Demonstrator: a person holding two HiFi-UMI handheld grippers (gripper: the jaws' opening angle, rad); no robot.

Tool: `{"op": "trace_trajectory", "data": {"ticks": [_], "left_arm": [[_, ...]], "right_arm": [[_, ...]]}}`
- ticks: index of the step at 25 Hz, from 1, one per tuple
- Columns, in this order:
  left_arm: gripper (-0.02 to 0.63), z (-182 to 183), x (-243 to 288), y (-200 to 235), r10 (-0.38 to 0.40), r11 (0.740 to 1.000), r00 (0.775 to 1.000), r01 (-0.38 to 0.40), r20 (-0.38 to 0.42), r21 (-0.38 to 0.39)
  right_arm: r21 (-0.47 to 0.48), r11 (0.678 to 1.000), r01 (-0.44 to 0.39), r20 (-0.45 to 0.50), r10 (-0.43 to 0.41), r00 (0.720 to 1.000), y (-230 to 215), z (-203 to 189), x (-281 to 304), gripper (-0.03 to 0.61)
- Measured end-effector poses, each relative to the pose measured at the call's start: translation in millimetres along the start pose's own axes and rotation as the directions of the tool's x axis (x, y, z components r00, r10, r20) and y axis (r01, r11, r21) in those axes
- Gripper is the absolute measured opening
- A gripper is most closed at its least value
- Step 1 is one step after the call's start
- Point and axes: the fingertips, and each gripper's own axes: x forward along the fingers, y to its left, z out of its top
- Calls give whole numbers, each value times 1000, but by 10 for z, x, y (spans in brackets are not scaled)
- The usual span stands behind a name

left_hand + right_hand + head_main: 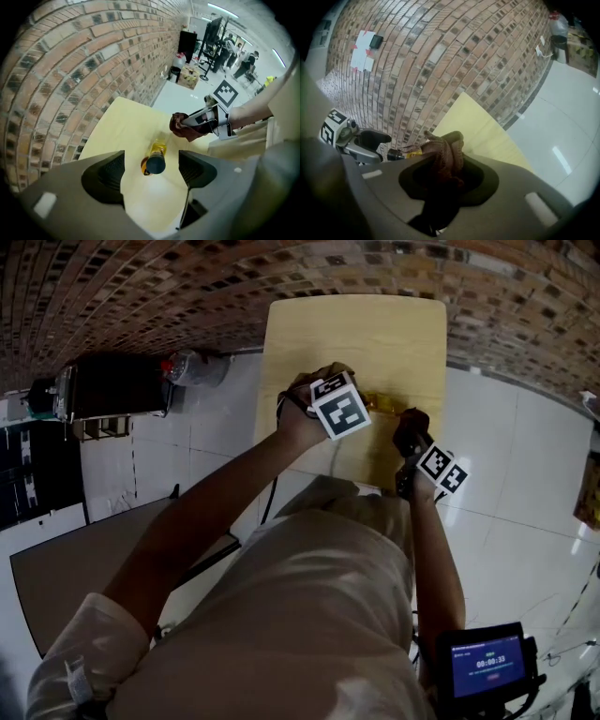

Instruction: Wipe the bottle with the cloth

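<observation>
Left gripper (152,171) jaws spread wide over the untouched yellow bottle (156,157), frame centre; right gripper (443,174) pinches the brown cloth (446,152), apart from it. Wiping likely finished.

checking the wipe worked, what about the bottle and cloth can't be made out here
- Left gripper view: bottle seen cap-end on, sides barely visible and blurred.
- Head view: bottle mostly hidden under the left hand.
- Right gripper view: cloth and jaw cover most of the bottle.
- Cleanliness cannot be judged.

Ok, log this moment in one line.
left gripper: open above bottle | right gripper: shut on cloth | bottle: on table, unheld | cloth: off bottle
</observation>
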Motion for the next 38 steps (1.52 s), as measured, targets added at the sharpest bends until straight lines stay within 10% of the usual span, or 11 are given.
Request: {"op": "trace_trajectory", "data": {"ticks": [3, 9, 11, 20, 25, 31, 38], "left_arm": [[354, -94, -210, -55, 26, 990, 992, -7, 126, -144], [14, -507, -588, 34, 198, 924, 943, -88, 269, -373], [12, -632, -725, 16, 221, 905, 916, -64, 335, -421], [14, -1108, -1376, -36, 184, 757, 681, 362, 708, -544], [17, -1833, -1871, -291, 182, 755, 590, 430, 787, -496], [17, -2836, -2091, -665, 166, 763, 582, 436, 796, -478], [17, -3163, -2249, -1042, 179, 788, 530, 427, 829, -443]], "right_arm": [[-53, 999, -12, -5, 12, 1000, 86, 13, -127, 95], [-191, 979, -68, 29, 75, 997, 632, 264, -506, 96], [-249, 965, -79, 47, 94, 994, 873, 315, -683, 95], [-528, 849, -21, 182, 137, 974, 1903, 426, -1419, 97], [-601, 799, 37, 256, 149, 955, 2534, 11, -1798, 98], [-608, 787, 103, 320, 124, 939, 2902, -801, -2175, 98], [-618, 777, 123, 375, 154, 914, 3168, -1237, -2627, 98]]}}
